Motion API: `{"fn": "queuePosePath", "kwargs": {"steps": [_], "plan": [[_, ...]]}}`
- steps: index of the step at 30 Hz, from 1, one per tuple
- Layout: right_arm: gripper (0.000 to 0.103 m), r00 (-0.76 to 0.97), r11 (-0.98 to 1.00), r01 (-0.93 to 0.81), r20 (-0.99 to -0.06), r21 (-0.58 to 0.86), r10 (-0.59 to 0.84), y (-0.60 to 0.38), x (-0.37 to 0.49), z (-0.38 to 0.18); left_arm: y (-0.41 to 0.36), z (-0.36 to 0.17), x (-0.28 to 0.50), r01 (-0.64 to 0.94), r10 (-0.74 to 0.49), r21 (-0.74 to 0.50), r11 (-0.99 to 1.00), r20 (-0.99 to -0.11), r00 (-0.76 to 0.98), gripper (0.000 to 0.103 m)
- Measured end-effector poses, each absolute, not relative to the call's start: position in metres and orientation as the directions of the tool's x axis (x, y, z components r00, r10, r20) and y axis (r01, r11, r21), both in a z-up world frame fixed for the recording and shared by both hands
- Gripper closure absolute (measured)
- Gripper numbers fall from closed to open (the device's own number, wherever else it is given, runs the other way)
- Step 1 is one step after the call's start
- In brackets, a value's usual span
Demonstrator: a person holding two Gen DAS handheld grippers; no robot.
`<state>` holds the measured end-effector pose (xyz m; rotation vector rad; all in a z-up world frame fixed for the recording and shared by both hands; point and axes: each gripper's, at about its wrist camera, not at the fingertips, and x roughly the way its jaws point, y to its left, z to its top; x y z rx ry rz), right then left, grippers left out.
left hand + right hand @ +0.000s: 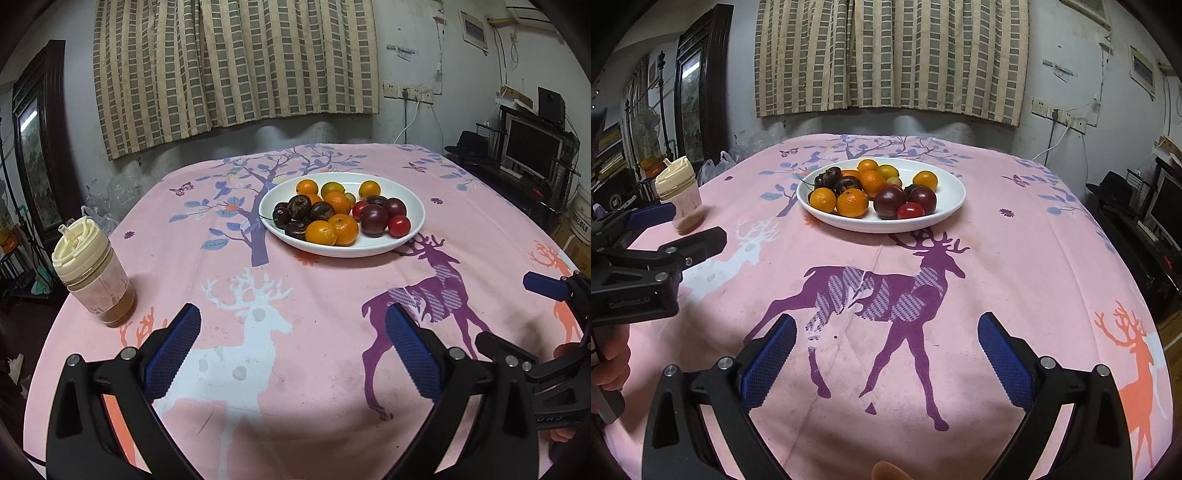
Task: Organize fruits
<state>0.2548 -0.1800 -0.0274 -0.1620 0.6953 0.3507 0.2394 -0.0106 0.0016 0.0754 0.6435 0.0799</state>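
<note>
A white oval plate (413,206) sits at the far middle of the table and holds several fruits: orange tangerines (342,229), dark purple plums (373,219), small red tomatoes (399,225) and dark brown wrinkled fruits (299,206). The plate also shows in the right wrist view (951,188). My left gripper (293,347) is open and empty, low over the near table. My right gripper (886,350) is open and empty, also near the front. Both are well short of the plate.
A lidded jar (94,273) with brown contents stands at the table's left side, also in the right wrist view (681,195). A pink deer-print cloth (295,295) covers the table. A wall with a curtain is behind; a desk with a monitor (532,147) is at the right.
</note>
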Motion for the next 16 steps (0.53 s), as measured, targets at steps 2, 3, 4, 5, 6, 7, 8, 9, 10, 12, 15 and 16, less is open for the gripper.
{"fn": "queuePosePath", "kwargs": {"steps": [2, 3, 4, 5, 6, 7, 8, 9, 10, 12, 15, 16], "plan": [[0.004, 0.709, 0.93, -0.367, -0.656, -0.032, 0.257, -0.1789, 0.2553, -0.0287, -0.0107, 0.002, 0.2397, -0.047, 0.094, 0.094, 0.994, -0.597, 0.797, 0.005], [0.004, 0.707, 0.93, -0.367, -0.659, -0.032, 0.257, -0.1787, 0.2554, -0.0291, -0.0107, 0.0019, 0.2398, -0.047, 0.094, 0.094, 0.994, -0.597, 0.796, 0.005], [0.004, 0.707, 0.929, -0.368, -0.659, -0.032, 0.257, -0.179, 0.2554, -0.0291, -0.0108, 0.0019, 0.2398, -0.047, 0.095, 0.095, 0.994, -0.597, 0.797, 0.005], [0.004, 0.707, 0.93, -0.367, -0.659, -0.032, 0.256, -0.1792, 0.2555, -0.0286, -0.0109, 0.0019, 0.2397, -0.047, 0.095, 0.096, 0.994, -0.597, 0.797, 0.005], [0.004, 0.708, 0.93, -0.367, -0.659, -0.033, 0.256, -0.1793, 0.2555, -0.0286, -0.0109, 0.0019, 0.2397, -0.047, 0.095, 0.095, 0.994, -0.597, 0.796, 0.005], [0.004, 0.709, 0.93, -0.367, -0.657, -0.034, 0.255, -0.1793, 0.2553, -0.0285, -0.0108, 0.0019, 0.2395, -0.048, 0.096, 0.096, 0.994, -0.598, 0.796, 0.005], [0.004, 0.709, 0.93, -0.366, -0.657, -0.034, 0.255, -0.1793, 0.2554, -0.0283, -0.0108, 0.0019, 0.2397, -0.047, 0.094, 0.094, 0.995, -0.598, 0.796, 0.005], [0.004, 0.709, 0.93, -0.366, -0.657, -0.034, 0.255, -0.1793, 0.2553, -0.0284, -0.0107, 0.002, 0.2396, -0.046, 0.094, 0.094, 0.994, -0.599, 0.796, 0.005], [0.004, 0.709, 0.93, -0.366, -0.657, -0.034, 0.255, -0.1793, 0.2553, -0.0284, -0.0109, 0.0018, 0.2396, -0.05, 0.096, 0.094, 0.994, -0.598, 0.795, 0.005], [0.004, 0.709, 0.93, -0.365, -0.658, -0.035, 0.253, -0.1792, 0.2552, -0.0285, -0.0101, 0.0004, 0.2398, -0.046, 0.09, 0.089, 0.995, -0.603, 0.792, 0.005], [0.004, 0.709, 0.931, -0.362, -0.66, -0.039, 0.248, -0.1794, 0.2558, -0.0287, -0.0093, -0.0008, 0.2398, -0.044, 0.086, 0.084, 0.995, -0.606, 0.791, 0.005], [0.004, 0.709, 0.931, -0.363, -0.66, -0.039, 0.249, -0.1796, 0.2557, -0.0284, -0.0093, -0.001, 0.24, -0.044, 0.087, 0.086, 0.995, -0.606, 0.791, 0.005]]}}
